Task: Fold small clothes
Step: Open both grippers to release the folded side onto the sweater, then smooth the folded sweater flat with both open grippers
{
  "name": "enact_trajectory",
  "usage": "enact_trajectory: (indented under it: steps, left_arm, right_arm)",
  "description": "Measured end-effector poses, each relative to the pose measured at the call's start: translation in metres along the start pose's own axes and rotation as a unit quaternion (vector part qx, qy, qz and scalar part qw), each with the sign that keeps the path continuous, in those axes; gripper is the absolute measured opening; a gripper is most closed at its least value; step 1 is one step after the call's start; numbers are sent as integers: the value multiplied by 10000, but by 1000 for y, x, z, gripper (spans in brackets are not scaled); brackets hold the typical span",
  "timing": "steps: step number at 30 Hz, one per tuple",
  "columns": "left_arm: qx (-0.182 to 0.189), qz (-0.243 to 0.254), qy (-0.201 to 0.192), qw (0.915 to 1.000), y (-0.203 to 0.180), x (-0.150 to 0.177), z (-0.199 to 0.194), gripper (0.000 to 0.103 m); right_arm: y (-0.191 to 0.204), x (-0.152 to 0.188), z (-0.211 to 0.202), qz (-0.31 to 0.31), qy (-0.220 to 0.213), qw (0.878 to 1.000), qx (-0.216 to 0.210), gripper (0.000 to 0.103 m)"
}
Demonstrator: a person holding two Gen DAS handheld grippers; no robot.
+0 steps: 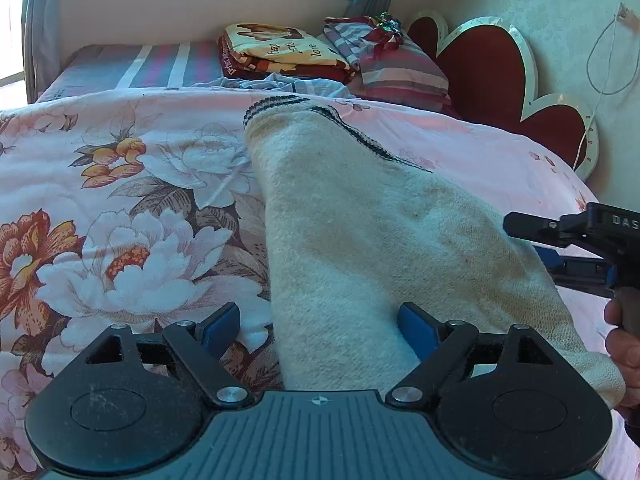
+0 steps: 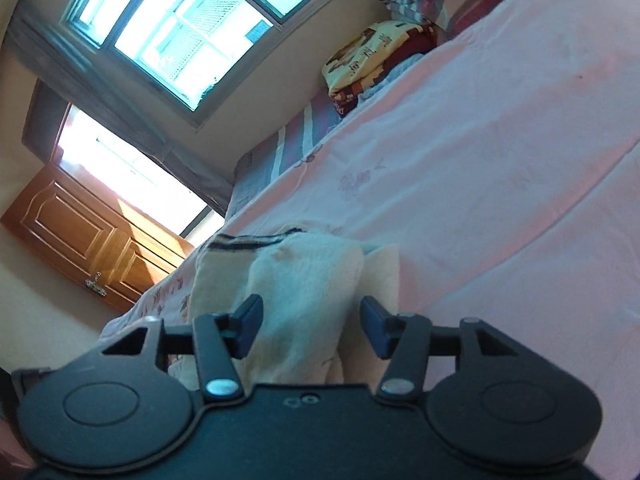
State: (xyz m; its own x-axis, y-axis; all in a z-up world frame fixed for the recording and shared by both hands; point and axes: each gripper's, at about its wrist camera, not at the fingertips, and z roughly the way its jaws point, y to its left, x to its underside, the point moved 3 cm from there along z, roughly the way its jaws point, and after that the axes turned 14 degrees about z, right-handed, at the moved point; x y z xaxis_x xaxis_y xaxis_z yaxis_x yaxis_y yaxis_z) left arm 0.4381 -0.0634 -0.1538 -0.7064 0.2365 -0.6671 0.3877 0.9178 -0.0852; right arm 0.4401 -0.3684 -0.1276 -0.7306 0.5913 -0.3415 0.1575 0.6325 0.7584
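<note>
A cream knitted sock with dark stripes at its cuff lies on the floral pink quilt, cuff pointing away. My left gripper is open, its blue-padded fingers either side of the sock's near end. My right gripper comes in from the right at the sock's edge. In the right wrist view the right gripper is open with the sock bunched between its fingers, not pinched.
Folded blankets and striped pillows sit at the bed's far end below a window. A red heart-shaped headboard stands on the right. A wooden door is beyond the bed.
</note>
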Motion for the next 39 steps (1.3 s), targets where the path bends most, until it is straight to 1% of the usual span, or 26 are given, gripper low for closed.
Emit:
enact_trajectory:
  steps: [1, 2, 3, 5, 7, 9, 10, 11, 12, 14, 16, 18, 19, 21, 22, 23, 24, 26, 28, 29, 30, 32, 34, 36, 38, 39]
  left_arm:
    - [0, 10, 11, 10000, 0, -1, -1, 86]
    - [-2, 28, 19, 10000, 0, -1, -2, 86]
    - [-17, 82, 20, 10000, -1, -2, -3, 86]
    - [-27, 201, 34, 9998, -4, -2, -4, 86]
    - [14, 193, 69, 9998, -5, -1, -1, 86]
    - [-27, 235, 87, 9997, -7, -2, -1, 86]
    - [-74, 264, 75, 9996, -8, -4, -4, 86]
    - [-120, 258, 19, 9996, -7, -5, -10, 86]
    - [-145, 226, -64, 9996, -6, -5, -18, 86]
    - [-131, 221, -371, 9990, -3, -1, -44, 86]
    - [-205, 278, -555, 9979, -1, 12, -68, 86]
    - [-105, 368, -700, 9968, -5, 26, -81, 86]
    - [-81, 434, -587, 9973, -9, 33, -80, 86]
    - [-148, 575, -418, 9974, -16, 41, -76, 86]
    - [-185, 598, -414, 9972, -19, 45, -77, 86]
    - [-226, 625, -407, 9970, -21, 48, -78, 86]
    - [-235, 635, -397, 9969, -22, 51, -80, 86]
    - [-229, 671, -374, 9968, -26, 58, -82, 86]
    - [-253, 699, -425, 9963, -26, 64, -82, 86]
    - [-233, 647, -439, 9967, -25, 66, -80, 87]
    - [-272, 606, -440, 9968, -24, 68, -79, 93]
    - [-257, 504, -451, 9974, -21, 70, -77, 94]
    - [-249, 454, -466, 9976, -20, 63, -84, 93]
    - [-284, 523, -776, 9952, -18, 48, -95, 88]
    - [-150, 510, -976, 9938, -14, 24, -95, 79]
    - [-82, 535, -1032, 9932, -12, 10, -91, 68]
  right_arm:
    - [4, 0, 1, -164, -39, 9998, 60, 12]
    - [9, 3, -4, -418, -183, 9989, 78, 9]
    - [14, 8, -10, -659, -289, 9974, 27, 8]
    - [11, 16, -18, -901, -436, 9946, 285, 8]
    - [-8, 19, -9, -740, -314, 9945, 673, 8]
    - [-15, 22, -5, -658, -245, 9950, 715, 9]
    - [-10, 23, -8, -728, -249, 9942, 756, 10]
    - [0, 24, -13, -834, -315, 9928, 802, 16]
    - [12, 26, -24, -1061, -455, 9898, 837, 18]
    - [41, 41, -50, -1715, -630, 9814, 590, 20]
    - [72, 71, -76, -2624, -533, 9631, 272, 24]
    - [90, 109, -88, -3569, -332, 9334, 156, 24]
    - [94, 125, -87, -3908, -159, 9202, 164, 24]
    - [87, 147, -75, -4339, 184, 8999, 397, 25]
    - [80, 154, -66, -4473, 278, 8912, 702, 25]
    - [70, 154, -58, -4461, 352, 8894, 939, 27]
    - [60, 151, -54, -4321, 484, 8947, 1024, 27]
    - [48, 150, -55, -4030, 508, 9093, 909, 26]
    - [43, 150, -53, -3935, 456, 9140, 879, 24]
    - [41, 150, -53, -3872, 420, 9172, 842, 23]
    - [35, 149, -53, -3735, 387, 9235, 779, 22]
    - [30, 144, -56, -3383, 359, 9380, 661, 22]
    - [37, 142, -63, -3301, 336, 9407, 699, 22]
    - [53, 135, -75, -3223, 58, 9455, 466, 25]
    - [67, 117, -77, -3115, -260, 9491, 393, 25]
    - [75, 105, -73, -3055, -409, 9502, 457, 26]
